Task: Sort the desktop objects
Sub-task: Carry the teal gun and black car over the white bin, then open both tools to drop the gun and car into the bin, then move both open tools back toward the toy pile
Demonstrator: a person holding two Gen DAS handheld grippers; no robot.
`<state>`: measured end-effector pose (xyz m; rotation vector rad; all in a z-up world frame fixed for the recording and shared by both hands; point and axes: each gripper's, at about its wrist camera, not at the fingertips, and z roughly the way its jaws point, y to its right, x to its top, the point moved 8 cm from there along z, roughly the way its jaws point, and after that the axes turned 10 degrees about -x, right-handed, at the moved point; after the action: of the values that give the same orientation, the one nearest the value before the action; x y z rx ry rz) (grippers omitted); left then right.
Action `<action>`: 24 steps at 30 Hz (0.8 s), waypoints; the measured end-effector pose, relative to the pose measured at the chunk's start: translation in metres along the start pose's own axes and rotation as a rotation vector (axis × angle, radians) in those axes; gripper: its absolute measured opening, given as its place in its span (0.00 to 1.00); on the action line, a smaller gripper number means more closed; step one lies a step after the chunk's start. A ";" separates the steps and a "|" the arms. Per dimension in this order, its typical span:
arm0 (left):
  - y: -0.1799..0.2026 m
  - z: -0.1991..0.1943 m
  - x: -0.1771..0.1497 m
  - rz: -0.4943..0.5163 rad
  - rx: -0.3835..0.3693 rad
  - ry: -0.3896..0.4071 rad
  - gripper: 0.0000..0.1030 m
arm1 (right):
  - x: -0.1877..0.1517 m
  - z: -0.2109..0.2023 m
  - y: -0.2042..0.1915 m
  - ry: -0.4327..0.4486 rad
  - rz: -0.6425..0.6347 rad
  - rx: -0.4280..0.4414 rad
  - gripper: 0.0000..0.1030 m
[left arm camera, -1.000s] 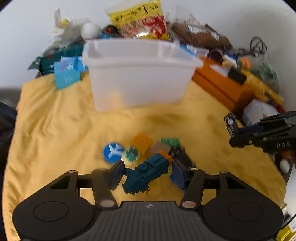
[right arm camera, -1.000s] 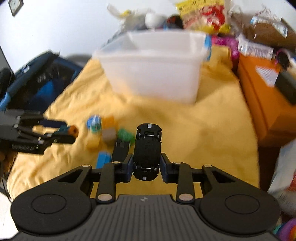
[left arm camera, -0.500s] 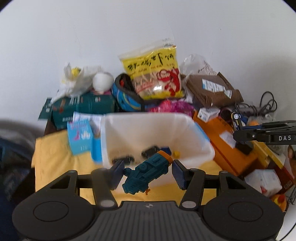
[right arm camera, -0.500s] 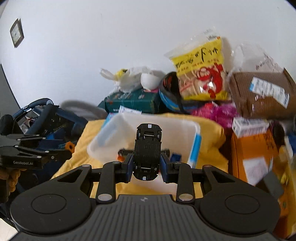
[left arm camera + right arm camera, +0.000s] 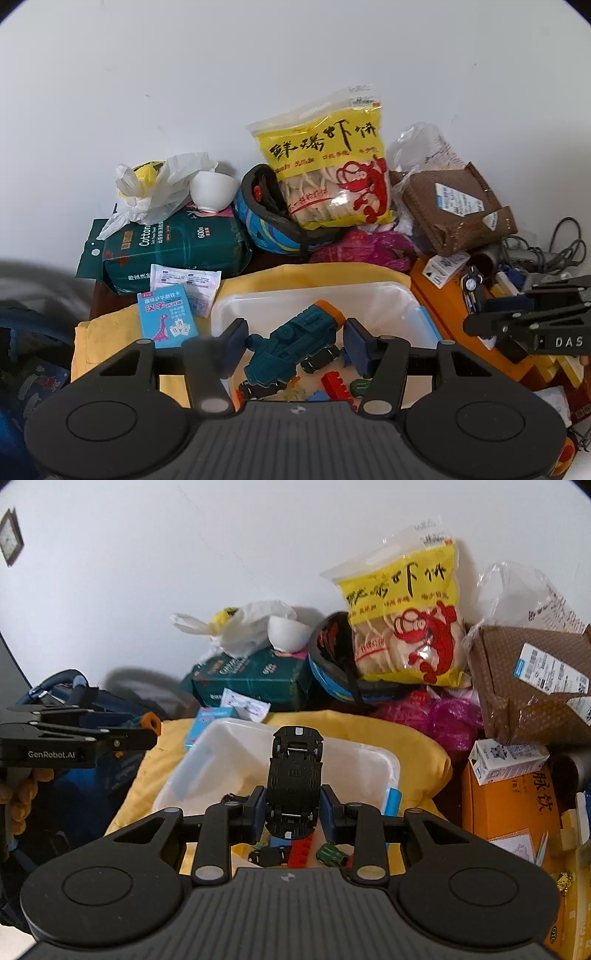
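My left gripper (image 5: 295, 343) is shut on a teal toy vehicle with an orange end (image 5: 288, 350), which lies slantwise between the pads. It hangs over the white plastic bin (image 5: 314, 290). My right gripper (image 5: 293, 805) is shut on a black toy car (image 5: 293, 775), held belly-up with its nose pointing away, above the same bin (image 5: 364, 771). Inside the bin lie small toy cars, a red brick (image 5: 334, 384) and a green car (image 5: 332, 854). Each gripper shows in the other's view: the right gripper (image 5: 480, 310) at the right, the left gripper (image 5: 147, 734) at the left.
The bin sits on a yellow cloth (image 5: 110, 332). Behind it are piled a yellow snack bag (image 5: 325, 170), a green cotton pack (image 5: 177, 247), a blue helmet (image 5: 266, 225) and a brown parcel (image 5: 450, 210). A blue card box (image 5: 166, 319) lies left; orange boxes (image 5: 509, 805) stand right.
Both grippers have lifted off the cloth with their toys and come forward over the bin; its inside has come into view below them. Neither grip has changed.
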<state>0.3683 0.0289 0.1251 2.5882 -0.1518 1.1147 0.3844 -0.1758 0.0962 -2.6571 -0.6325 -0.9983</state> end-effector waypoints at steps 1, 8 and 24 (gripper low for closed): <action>-0.001 0.004 0.001 0.000 0.004 -0.007 0.58 | 0.000 0.003 0.001 -0.009 0.002 -0.004 0.33; -0.004 0.017 0.003 0.006 0.025 -0.029 0.58 | 0.000 0.022 0.008 -0.040 0.003 -0.033 0.33; -0.004 -0.003 -0.046 0.076 0.066 0.031 0.68 | -0.061 0.016 -0.013 -0.008 -0.024 0.008 0.51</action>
<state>0.3354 0.0324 0.0921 2.6420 -0.2119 1.2049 0.3461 -0.1778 0.0445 -2.6540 -0.6697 -0.9894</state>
